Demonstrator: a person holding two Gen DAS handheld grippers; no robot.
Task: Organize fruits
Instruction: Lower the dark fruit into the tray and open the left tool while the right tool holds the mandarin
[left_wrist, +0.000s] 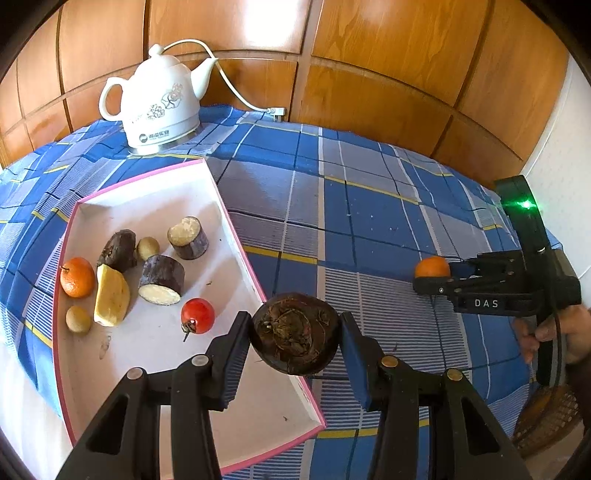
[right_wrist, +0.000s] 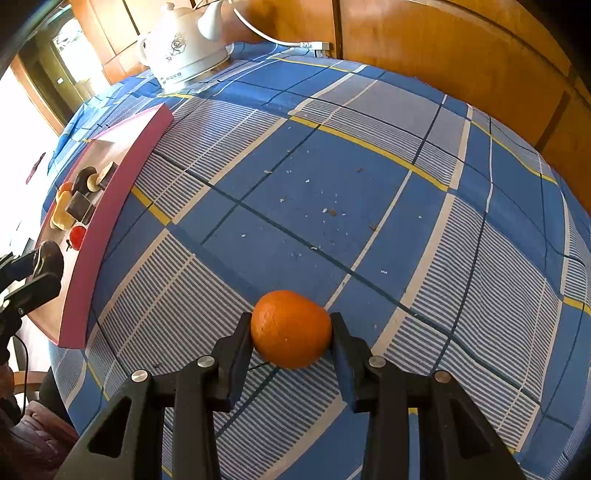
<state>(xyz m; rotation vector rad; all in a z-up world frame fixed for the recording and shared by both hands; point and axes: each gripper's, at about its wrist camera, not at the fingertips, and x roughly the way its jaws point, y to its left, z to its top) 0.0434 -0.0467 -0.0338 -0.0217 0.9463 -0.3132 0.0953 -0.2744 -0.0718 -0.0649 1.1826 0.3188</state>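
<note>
The tray (left_wrist: 236, 229), white with a pink rim, already holds most of the produce: a tangerine (left_wrist: 77, 277), a red tomato (left_wrist: 197, 315), two cut cane pieces (left_wrist: 188, 237), a yellow wedge (left_wrist: 110, 295), a dark tuber and two small round fruits. Two items are outstanding.

The left gripper (left_wrist: 295, 338) is clamped on a dark round root (left_wrist: 295, 338), held over the tray's near right rim and seemingly clear of its floor. The right gripper (right_wrist: 291, 330) is closed around an orange (right_wrist: 291, 330) well out on the checked cloth (right_wrist: 369, 184); whether the orange is lifted or resting cannot be told.

By my judgement the task is nearly complete: both pieces need only be set down.

Open floor remains in the tray's near half. The raised rim stands between the orange and the tray and must be cleared. The cloth between is bare apart from crumbs. The kettle (left_wrist: 159, 103) stands beyond the tray's far corner, out of the way.
</note>
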